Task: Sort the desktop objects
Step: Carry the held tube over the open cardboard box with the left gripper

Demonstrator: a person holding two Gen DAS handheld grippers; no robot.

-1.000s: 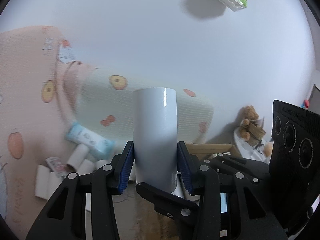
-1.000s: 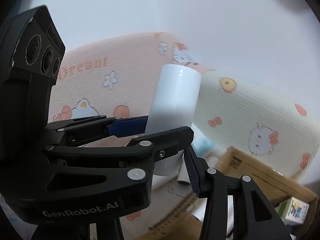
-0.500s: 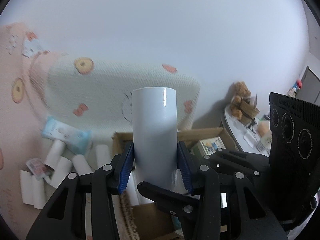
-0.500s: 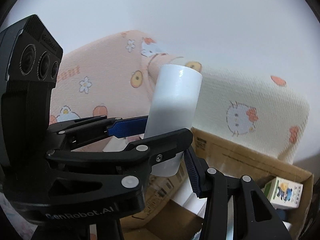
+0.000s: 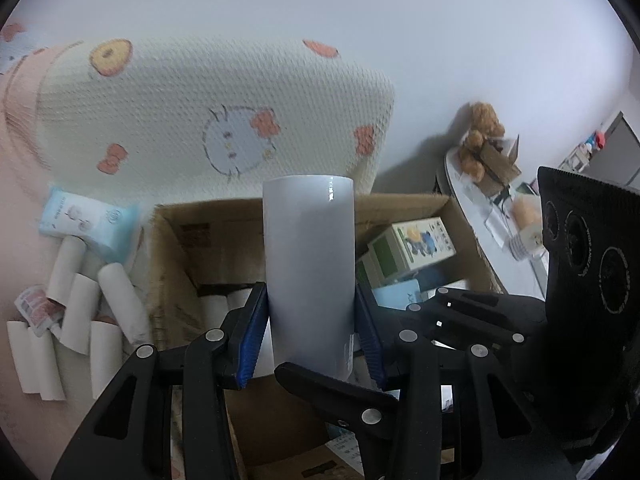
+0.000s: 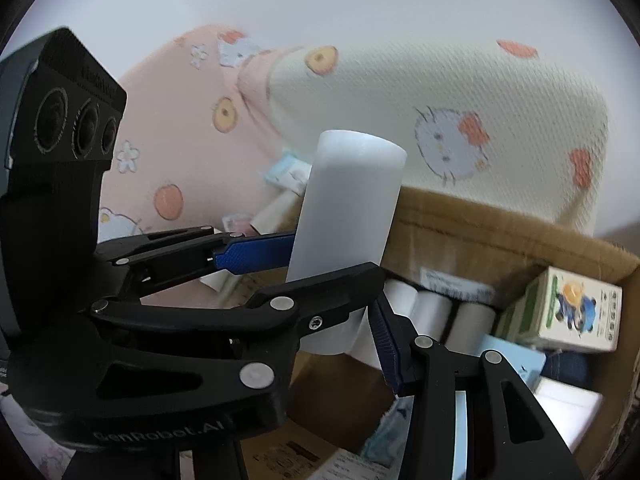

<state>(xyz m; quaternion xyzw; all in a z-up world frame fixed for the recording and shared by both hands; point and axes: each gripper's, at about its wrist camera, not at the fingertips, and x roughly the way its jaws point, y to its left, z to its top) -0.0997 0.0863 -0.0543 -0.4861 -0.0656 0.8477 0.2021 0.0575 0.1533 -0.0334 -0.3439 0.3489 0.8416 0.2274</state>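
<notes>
between the blue pads of the left tongs (image 5: 310, 332) stands a smooth white paper roll (image 5: 309, 268), clamped upright, and the right tongs (image 6: 340, 280) squeeze the same roll (image 6: 346, 236) crosswise from the side. below and beyond both sits an open brown cardboard box (image 5: 168, 248) holding more white rolls and a green-and-white printed carton (image 5: 408, 250), with loose rolls (image 5: 80, 320) lying left of it. if one pair lets go unevenly, the roll could likely tip and miss the box.
</notes>
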